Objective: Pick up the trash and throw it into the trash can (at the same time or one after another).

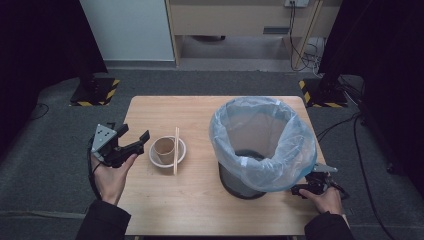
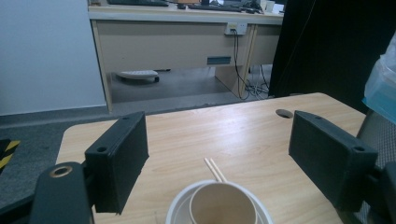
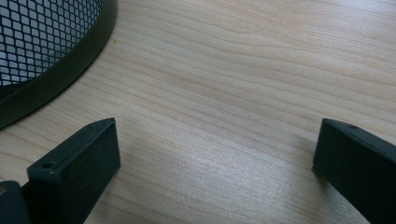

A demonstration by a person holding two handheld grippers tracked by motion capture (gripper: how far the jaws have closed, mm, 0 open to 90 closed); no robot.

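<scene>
Left gripper (image 1: 134,141): held at the left edge of the surface (image 1: 200,200), jaws spread wide and empty, aimed at the cup; in the left gripper view (image 2: 217,154) the cup sits low between the jaws, not touched.
Cup (image 1: 164,148): paper, upright in a white bowl (image 1: 156,159), left of centre on the surface.
Chopsticks (image 1: 176,150): a pair laid across the bowl's rim, just right of the cup; the far tips show behind the cup in the left gripper view (image 2: 215,169).
Bin (image 1: 240,185): black mesh with a blue liner (image 1: 262,137), on the right half, close to the right edge.
Right gripper (image 1: 300,190): low at the bin's near right side, partly hidden under the liner; the right gripper view (image 3: 217,154) shows its jaws released, bare wood between them, the mesh base (image 3: 42,46) just beside.
Open room: bare wood in front of the bowl and bin, and between them.
</scene>
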